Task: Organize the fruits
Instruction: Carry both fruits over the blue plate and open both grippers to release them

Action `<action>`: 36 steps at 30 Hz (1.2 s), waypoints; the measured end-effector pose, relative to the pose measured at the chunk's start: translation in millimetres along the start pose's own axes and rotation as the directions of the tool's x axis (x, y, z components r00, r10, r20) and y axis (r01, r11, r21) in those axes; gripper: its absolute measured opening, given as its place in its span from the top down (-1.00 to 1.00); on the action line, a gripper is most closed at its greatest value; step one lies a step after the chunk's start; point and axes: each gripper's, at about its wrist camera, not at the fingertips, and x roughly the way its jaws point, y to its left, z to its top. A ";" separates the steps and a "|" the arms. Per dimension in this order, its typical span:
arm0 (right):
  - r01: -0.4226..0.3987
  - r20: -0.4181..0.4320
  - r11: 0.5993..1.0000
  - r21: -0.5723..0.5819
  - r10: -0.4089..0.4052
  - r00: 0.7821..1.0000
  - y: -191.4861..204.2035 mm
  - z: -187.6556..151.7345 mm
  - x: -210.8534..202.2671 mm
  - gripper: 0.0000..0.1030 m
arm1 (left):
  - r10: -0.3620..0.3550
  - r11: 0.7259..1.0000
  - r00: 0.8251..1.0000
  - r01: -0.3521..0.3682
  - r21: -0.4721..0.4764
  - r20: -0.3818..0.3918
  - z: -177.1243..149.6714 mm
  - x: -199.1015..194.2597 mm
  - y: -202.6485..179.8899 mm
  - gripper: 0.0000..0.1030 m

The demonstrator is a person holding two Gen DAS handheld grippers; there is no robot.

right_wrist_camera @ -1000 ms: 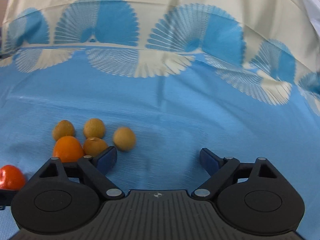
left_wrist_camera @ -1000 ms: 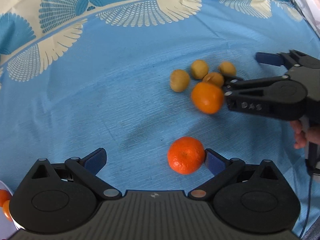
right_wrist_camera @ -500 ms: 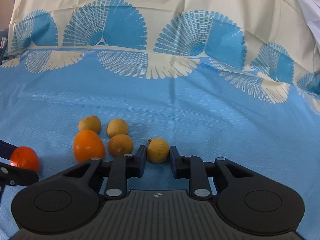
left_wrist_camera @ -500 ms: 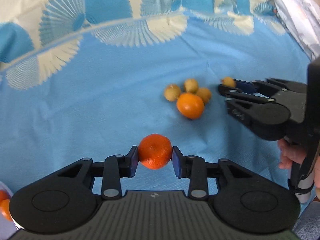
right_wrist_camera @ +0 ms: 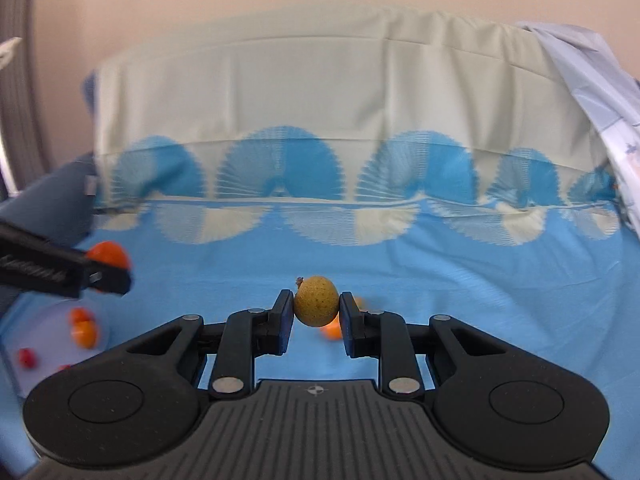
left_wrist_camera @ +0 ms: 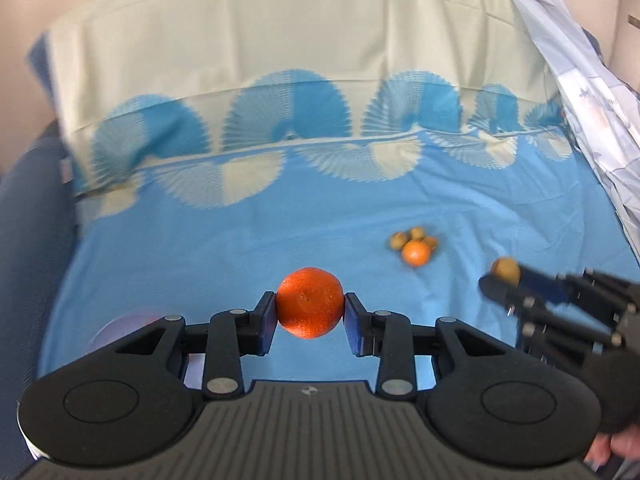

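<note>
My left gripper (left_wrist_camera: 310, 312) is shut on an orange mandarin (left_wrist_camera: 310, 302) and holds it above the blue cloth. My right gripper (right_wrist_camera: 316, 310) is shut on a small yellow-brown fruit (right_wrist_camera: 316, 300), also lifted; it shows at the right of the left wrist view (left_wrist_camera: 505, 269). A second mandarin (left_wrist_camera: 416, 253) lies on the cloth with three small yellow-brown fruits (left_wrist_camera: 416, 234) behind it. In the right wrist view the left gripper with its mandarin (right_wrist_camera: 109, 254) is at the far left.
A pale plate (right_wrist_camera: 52, 320) with orange fruit (right_wrist_camera: 84, 330) and small red fruit (right_wrist_camera: 27, 358) lies at the left; it shows blurred in the left wrist view (left_wrist_camera: 120, 326). A patterned white-blue cloth (left_wrist_camera: 592, 92) hangs at the right. A cream band (left_wrist_camera: 280, 40) edges the far side.
Both grippers, open a second ago, closed on their fruits and have lifted them well above the cloth. The remaining pile now looks far smaller and further away.
</note>
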 end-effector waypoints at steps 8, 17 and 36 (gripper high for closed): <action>-0.213 -0.091 0.977 -0.021 0.210 0.973 105.2 -15.7 -67.2 0.50 | 0.087 0.988 0.995 -0.091 -0.124 -0.042 -68.9 -96.1 72.9 0.24; -0.264 -0.125 0.957 -0.123 0.249 0.960 170.1 -23.5 -110.7 0.50 | 0.126 0.966 0.992 -0.126 -0.228 -0.012 -126.1 -157.7 129.5 0.24; -0.245 -0.155 0.946 -0.212 0.215 0.964 201.4 -25.2 -114.4 0.50 | 0.128 0.943 0.992 -0.120 -0.310 0.008 -132.4 -159.7 166.4 0.24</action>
